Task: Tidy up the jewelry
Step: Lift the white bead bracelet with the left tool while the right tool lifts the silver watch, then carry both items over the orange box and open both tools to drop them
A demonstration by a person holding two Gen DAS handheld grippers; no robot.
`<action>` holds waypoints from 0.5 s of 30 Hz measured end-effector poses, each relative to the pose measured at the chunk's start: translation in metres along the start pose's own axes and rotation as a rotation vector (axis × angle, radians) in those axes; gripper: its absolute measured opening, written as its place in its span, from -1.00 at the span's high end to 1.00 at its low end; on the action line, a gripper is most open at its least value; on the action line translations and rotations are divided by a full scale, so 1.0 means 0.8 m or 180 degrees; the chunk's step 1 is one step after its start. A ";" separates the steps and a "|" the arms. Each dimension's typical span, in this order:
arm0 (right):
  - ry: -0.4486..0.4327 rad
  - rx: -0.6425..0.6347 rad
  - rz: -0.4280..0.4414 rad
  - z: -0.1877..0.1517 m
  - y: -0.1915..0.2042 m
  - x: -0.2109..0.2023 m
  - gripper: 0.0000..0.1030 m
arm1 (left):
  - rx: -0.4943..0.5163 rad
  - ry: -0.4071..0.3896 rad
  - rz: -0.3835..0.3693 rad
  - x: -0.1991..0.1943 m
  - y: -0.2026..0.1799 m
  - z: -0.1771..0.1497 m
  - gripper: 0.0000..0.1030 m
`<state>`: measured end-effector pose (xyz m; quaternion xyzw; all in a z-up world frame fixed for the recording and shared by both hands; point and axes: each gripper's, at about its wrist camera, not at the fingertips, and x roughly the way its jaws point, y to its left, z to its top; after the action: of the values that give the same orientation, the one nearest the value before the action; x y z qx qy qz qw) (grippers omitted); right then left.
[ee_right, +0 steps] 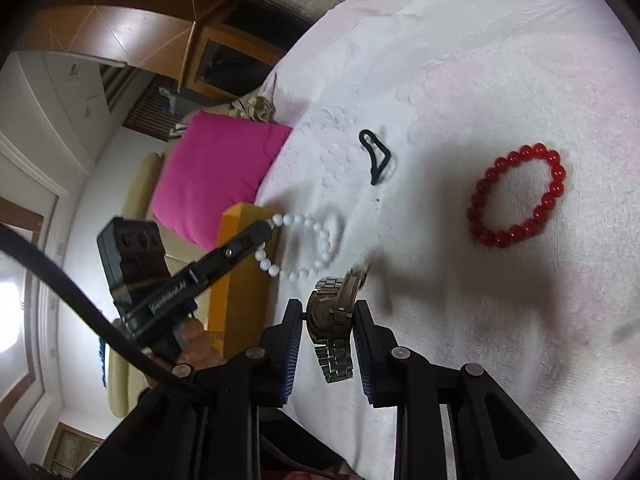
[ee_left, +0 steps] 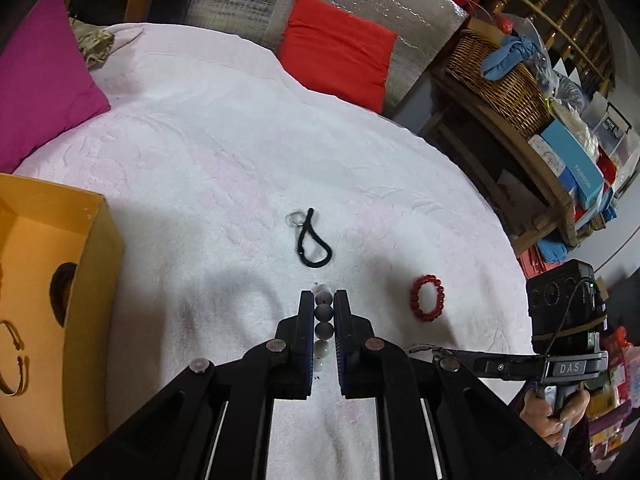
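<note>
Beads of a white necklace [ee_left: 323,322] sit pinched in a row between the two fingers of the left tool [ee_left: 324,300], which is clamped on that strand; in the right wrist view the rest of the necklace [ee_right: 308,246] hangs from the left tool [ee_right: 267,229] in a loop that trails onto the white bedspread [ee_left: 208,152], just beside the yellow box [ee_right: 244,264]. Taking that yellow box [ee_left: 60,272] as the landmark: it stands open at the bedspread's edge, and a gold bangle [ee_left: 14,358] lies inside it. A black cord with a small ring [ee_left: 310,240] lies on the bedspread well away from the box, beyond the left tool's tips. A red bead bracelet [ee_left: 427,299] lies farther from the box still, flat on the bedspread, apart from the cord. A pink cushion [ee_left: 44,76] rests behind the box, and a red cushion [ee_left: 340,48] leans at the far edge of the bed.

The right tool [ee_right: 330,312] is closed on a metal wristwatch [ee_right: 330,316], its case squeezed between the fingers, one end of the band hanging below and the other sticking out ahead. The watch is held above the bedspread [ee_right: 500,60], on the bracelet's side of the box, with the red bead bracelet [ee_right: 518,200] and the black cord [ee_right: 376,156] lying beyond it.
</note>
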<state>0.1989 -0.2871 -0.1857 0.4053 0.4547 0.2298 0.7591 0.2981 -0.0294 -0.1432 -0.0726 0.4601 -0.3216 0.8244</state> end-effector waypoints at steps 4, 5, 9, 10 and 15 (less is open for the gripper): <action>-0.0021 0.0043 -0.0011 0.002 0.000 0.001 0.46 | 0.0006 -0.0034 0.0056 -0.006 0.003 -0.002 0.82; -0.0029 0.0048 0.0001 0.002 0.001 0.000 0.46 | 0.0007 -0.0046 0.0070 -0.007 0.004 -0.003 0.82; -0.0100 0.0050 0.0038 0.001 0.006 -0.006 0.46 | 0.0014 -0.0107 0.0119 -0.017 0.003 -0.004 0.82; -0.0111 0.0056 0.0057 0.002 0.007 -0.006 0.46 | 0.0016 -0.0128 0.0125 -0.021 0.003 -0.004 0.82; -0.0140 0.0022 0.0100 0.001 0.019 -0.005 0.46 | 0.0018 -0.0251 0.0163 -0.046 0.004 -0.006 0.82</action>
<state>0.1983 -0.2821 -0.1710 0.4199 0.4322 0.2312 0.7638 0.2827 -0.0041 -0.1212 -0.0710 0.4280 -0.2986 0.8501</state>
